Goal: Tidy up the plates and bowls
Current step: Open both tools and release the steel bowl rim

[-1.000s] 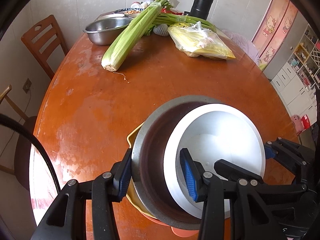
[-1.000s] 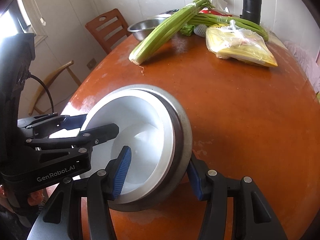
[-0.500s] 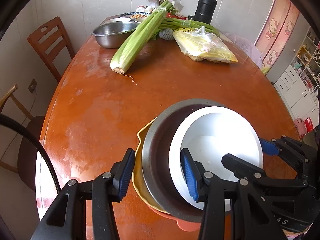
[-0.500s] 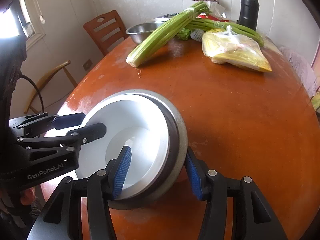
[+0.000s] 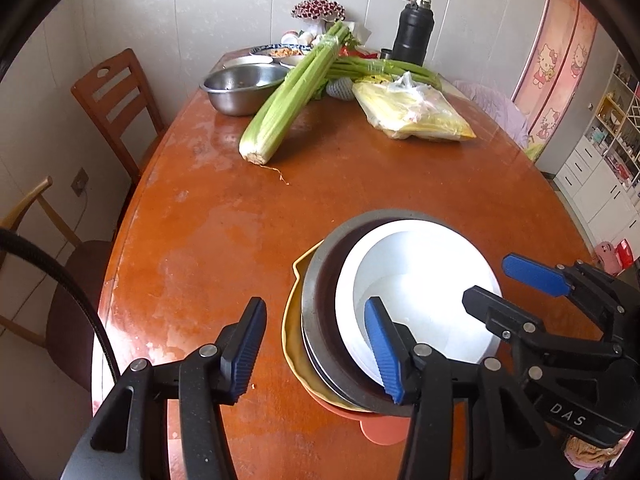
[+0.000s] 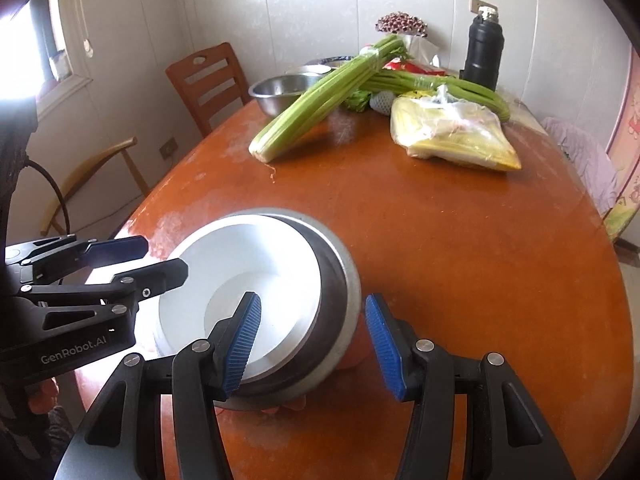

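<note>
**Both grippers lifted away from the stacked bowls**

Compared with a second earlier, the left gripper (image 5: pixel 316 344) has pulled up and back from the stack, and its jaws have just been opening: before, its two pads sat on either side of the metal bowl's rim, now the left pad stands clear over the table (image 5: pixel 224 216) and nothing is pressed between them. The right gripper (image 6: pixel 312 344) has risen too; its jaws are apart and released, one pad above the white bowl (image 6: pixel 248 280), the other outside the stack, not touching the rim.

The stack stands on the near part of the table. The white bowl (image 5: pixel 420 292) sits inside the metal bowl (image 5: pixel 320 300), pushed towards one side of it. Under these lie a yellow dish (image 5: pixel 292 328) and, at the bottom, an orange plate (image 5: pixel 380 428). The white bowl looks empty.

At the far end, a second steel bowl (image 5: pixel 240 88) holds a few small scraps. Beside it lie celery (image 5: pixel 292 92), a plastic bag (image 5: pixel 416 116) with yellow contents and a black flask (image 5: pixel 412 32).
</note>
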`<state>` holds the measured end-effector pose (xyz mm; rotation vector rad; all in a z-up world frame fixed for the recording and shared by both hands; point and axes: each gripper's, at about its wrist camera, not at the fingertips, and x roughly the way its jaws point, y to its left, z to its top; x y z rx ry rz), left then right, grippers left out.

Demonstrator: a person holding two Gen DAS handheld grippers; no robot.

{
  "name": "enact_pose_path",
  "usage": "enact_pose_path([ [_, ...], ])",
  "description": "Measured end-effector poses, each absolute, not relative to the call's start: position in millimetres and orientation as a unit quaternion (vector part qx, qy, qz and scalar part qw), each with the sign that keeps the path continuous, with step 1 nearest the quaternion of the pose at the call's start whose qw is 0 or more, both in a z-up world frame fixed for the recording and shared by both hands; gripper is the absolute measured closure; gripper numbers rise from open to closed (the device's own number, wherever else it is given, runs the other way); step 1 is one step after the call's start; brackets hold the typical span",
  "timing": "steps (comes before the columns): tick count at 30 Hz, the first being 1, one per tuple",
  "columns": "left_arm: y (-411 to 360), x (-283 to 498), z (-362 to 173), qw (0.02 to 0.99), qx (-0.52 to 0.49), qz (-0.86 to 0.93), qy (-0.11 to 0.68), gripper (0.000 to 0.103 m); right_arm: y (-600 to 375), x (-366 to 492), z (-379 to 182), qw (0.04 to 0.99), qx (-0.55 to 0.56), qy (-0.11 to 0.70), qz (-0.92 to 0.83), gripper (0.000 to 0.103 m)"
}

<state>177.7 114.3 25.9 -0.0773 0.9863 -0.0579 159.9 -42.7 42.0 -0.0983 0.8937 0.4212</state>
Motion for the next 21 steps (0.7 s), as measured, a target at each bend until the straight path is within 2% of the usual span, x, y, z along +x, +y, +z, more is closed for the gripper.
enact_pose_path([
  [11,109.8,160.9,38.6,0.888,-0.033,-0.006,0.458,0.049,-53.0,136.7,62.4,0.894,-0.043,0.396,0.204,0.046],
  [15,104.4,148.3,40.5,0.891,-0.034,-0.003,0.453,0.049,-58.1,122.6,65.5,0.900,-0.046,0.382,0.203,0.042],
  [21,93.3,121.9,36.2,0.895,-0.040,0.004,0.444,0.048,-67.3,96.2,57.8,0.901,-0.047,0.378,0.206,0.041],
])
